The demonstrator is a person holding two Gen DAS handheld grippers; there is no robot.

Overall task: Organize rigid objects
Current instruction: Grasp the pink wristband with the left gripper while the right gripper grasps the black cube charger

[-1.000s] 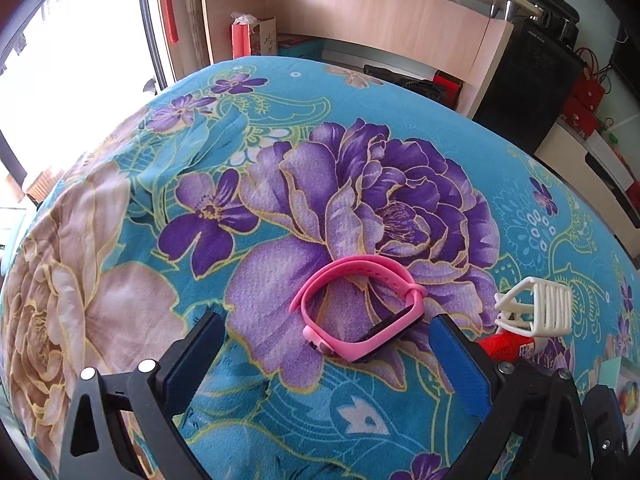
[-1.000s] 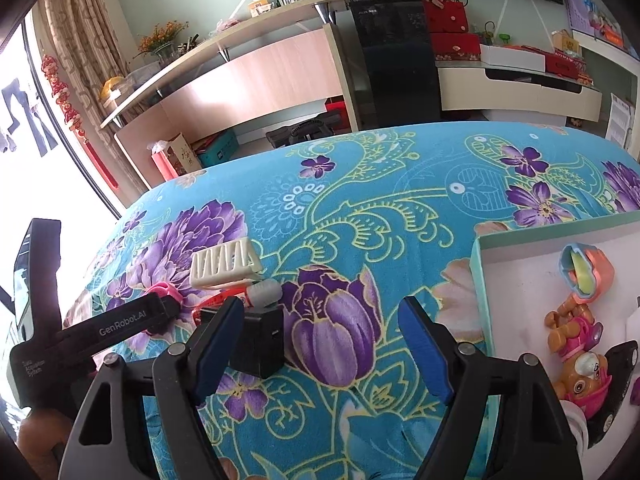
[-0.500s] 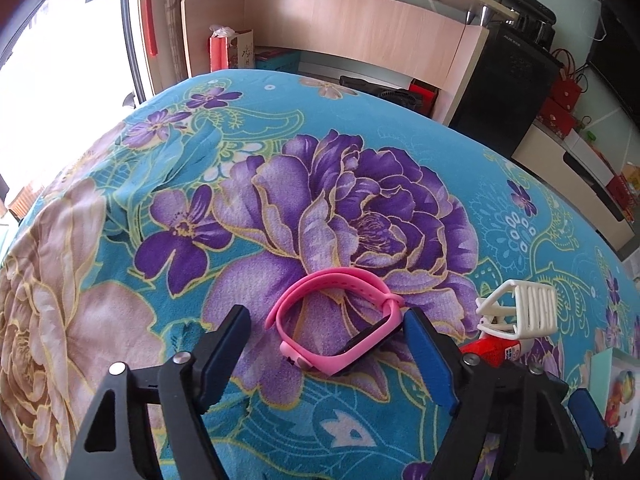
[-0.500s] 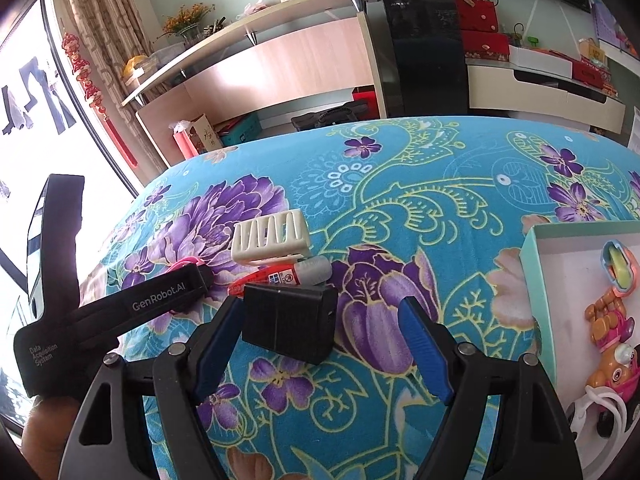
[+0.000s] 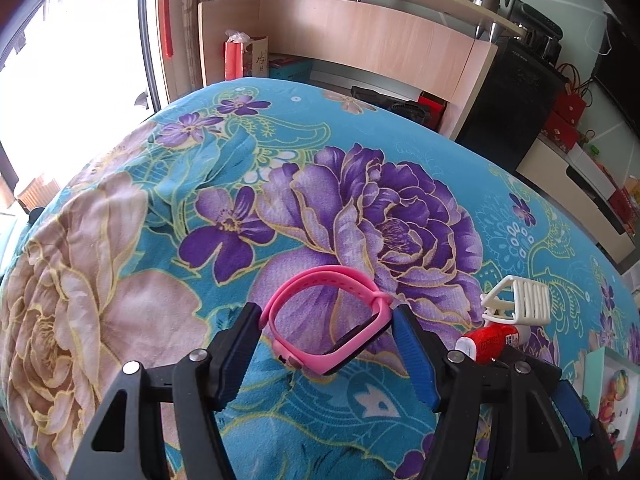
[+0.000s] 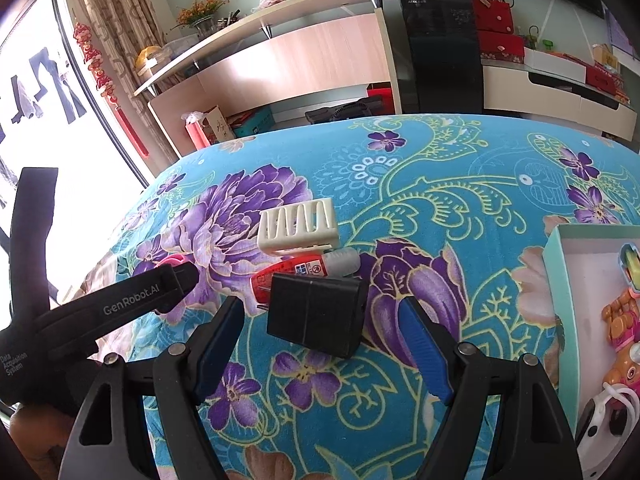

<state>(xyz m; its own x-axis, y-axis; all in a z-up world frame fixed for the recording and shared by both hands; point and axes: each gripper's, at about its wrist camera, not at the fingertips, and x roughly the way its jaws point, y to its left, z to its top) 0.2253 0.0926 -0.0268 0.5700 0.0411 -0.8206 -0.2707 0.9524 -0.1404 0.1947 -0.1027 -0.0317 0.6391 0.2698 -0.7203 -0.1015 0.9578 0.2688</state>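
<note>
L tool (image 5: 326, 330) open, fingers flanking the pink watch band (image 5: 326, 320) at 12 o'clock, so we can pinch it; R tool (image 6: 320, 322) open w/ black adapter (image 6: 316, 314) between fingers, box (image 6: 556, 280) at 3 o'clock.

Bright daylight, heavy fisheye bending

The overexposed white window (image 5: 60, 80) is blown out; beside it the blue floral cloth (image 5: 360, 128) is evenly lit, sharply rendered, and curved toward darkened corners.
</note>
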